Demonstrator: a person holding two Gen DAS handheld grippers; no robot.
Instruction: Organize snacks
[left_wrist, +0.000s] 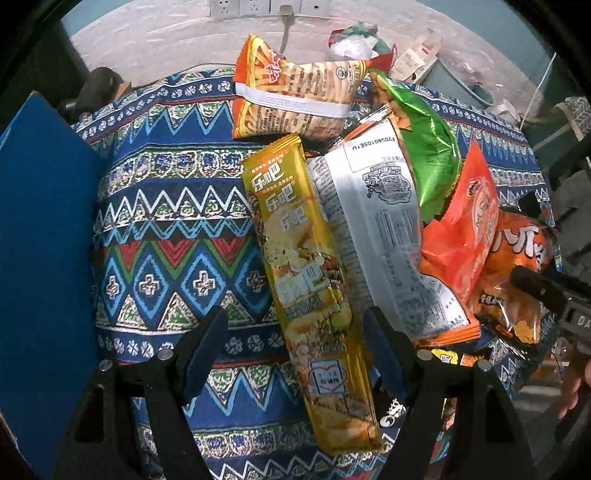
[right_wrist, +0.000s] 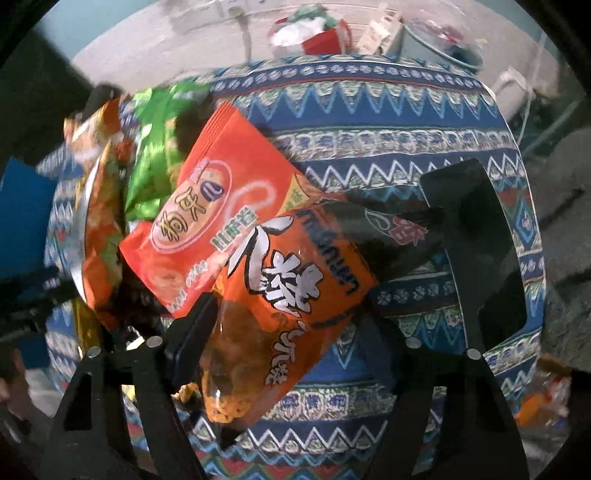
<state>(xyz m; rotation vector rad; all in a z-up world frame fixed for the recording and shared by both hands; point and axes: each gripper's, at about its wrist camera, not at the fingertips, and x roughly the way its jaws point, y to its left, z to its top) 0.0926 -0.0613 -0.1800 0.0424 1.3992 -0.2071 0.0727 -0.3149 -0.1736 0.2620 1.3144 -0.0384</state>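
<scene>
- Left gripper (left_wrist: 295, 339): jaws wide apart, gripping nothing. The long yellow snack pack (left_wrist: 306, 291) lies lengthwise in the gap, on the patterned tablecloth (left_wrist: 166, 206).
- Ahead and to its right: silver-backed bag (left_wrist: 384, 236), green bag (left_wrist: 428, 155), red-orange bag (left_wrist: 465, 229); fries bag (left_wrist: 295, 99) furthest ahead.
- Blue box (left_wrist: 44, 258) at far left.
- Right gripper (right_wrist: 284, 325): jaws spread wide, the dark orange snack bag (right_wrist: 291, 295) between them, against the left finger (right_wrist: 192, 339) (real grip? cannot tell).
- Red-orange bag (right_wrist: 221, 206) just ahead-left, overlapping it.
</scene>
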